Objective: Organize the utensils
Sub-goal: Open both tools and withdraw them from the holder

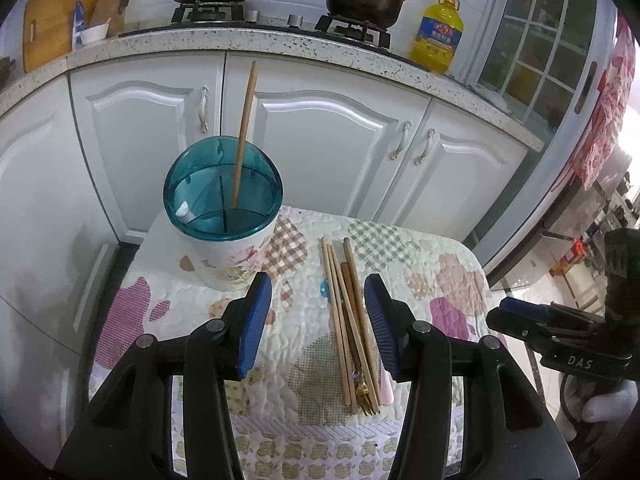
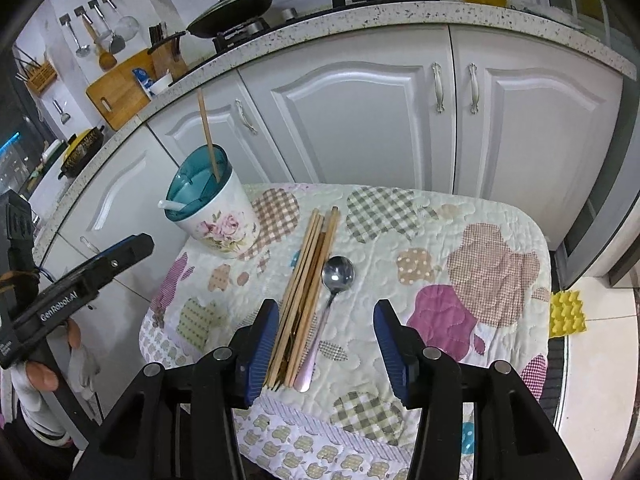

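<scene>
A small table covered by a patchwork quilted cloth [image 2: 460, 216] stands in front of white kitchen cabinets. Near the cloth's far left corner sits a floral utensil holder [image 1: 224, 208] with a teal divided rim; one wooden chopstick [image 1: 245, 132] stands upright in it, and a white spoon handle pokes out of its left side. Near the middle of the cloth lies a bundle of wooden chopsticks [image 2: 306, 280], with a gold fork partly hidden among them, and a metal spoon [image 2: 334, 292] with a pink handle touching the bundle's right side. Their long axes all run from the cloth's near edge toward its far edge, roughly in line with both grippers' fingers. The left gripper [image 1: 318, 320] hovers over the near part of the cloth, jaws wide and empty, the bundle showing between its pads towards the right one. The right gripper [image 2: 326, 338] hangs above the near ends of the bundle and spoon, jaws apart and holding nothing; the spoon's handle lies between its pads, the bundle beside the left pad. The right hand looks better placed for the spoon.
</scene>
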A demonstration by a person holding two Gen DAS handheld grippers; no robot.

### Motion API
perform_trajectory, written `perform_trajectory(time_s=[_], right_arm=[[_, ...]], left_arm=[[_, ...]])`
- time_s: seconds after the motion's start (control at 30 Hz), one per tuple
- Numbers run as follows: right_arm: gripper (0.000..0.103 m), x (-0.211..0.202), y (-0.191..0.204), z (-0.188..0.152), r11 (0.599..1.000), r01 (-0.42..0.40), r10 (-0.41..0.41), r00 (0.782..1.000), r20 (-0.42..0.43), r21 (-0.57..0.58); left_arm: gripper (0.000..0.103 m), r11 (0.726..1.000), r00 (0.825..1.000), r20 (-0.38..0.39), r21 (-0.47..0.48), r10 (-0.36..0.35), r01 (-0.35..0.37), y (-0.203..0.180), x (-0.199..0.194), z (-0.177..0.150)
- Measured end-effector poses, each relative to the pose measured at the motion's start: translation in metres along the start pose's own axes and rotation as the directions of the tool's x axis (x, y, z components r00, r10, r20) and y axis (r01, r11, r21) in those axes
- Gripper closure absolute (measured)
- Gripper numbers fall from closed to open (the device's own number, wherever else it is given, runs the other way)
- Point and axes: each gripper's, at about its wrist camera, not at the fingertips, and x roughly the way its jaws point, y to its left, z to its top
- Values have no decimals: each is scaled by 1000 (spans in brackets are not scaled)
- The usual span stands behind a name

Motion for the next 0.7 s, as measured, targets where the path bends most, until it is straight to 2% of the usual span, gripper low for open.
perform_trajectory(time_s=[0.23,0.7], right_arm=[[55,-1,2,5,1000,-2,2,1000,11,1],[54,6,6,7,1000,-1,1,1000,-9,-10]], left_arm=[[55,1000,1000,26,12,9,-9,2,-7,6],[55,1000,1000,10,3,8,-8,6,-5,4]])
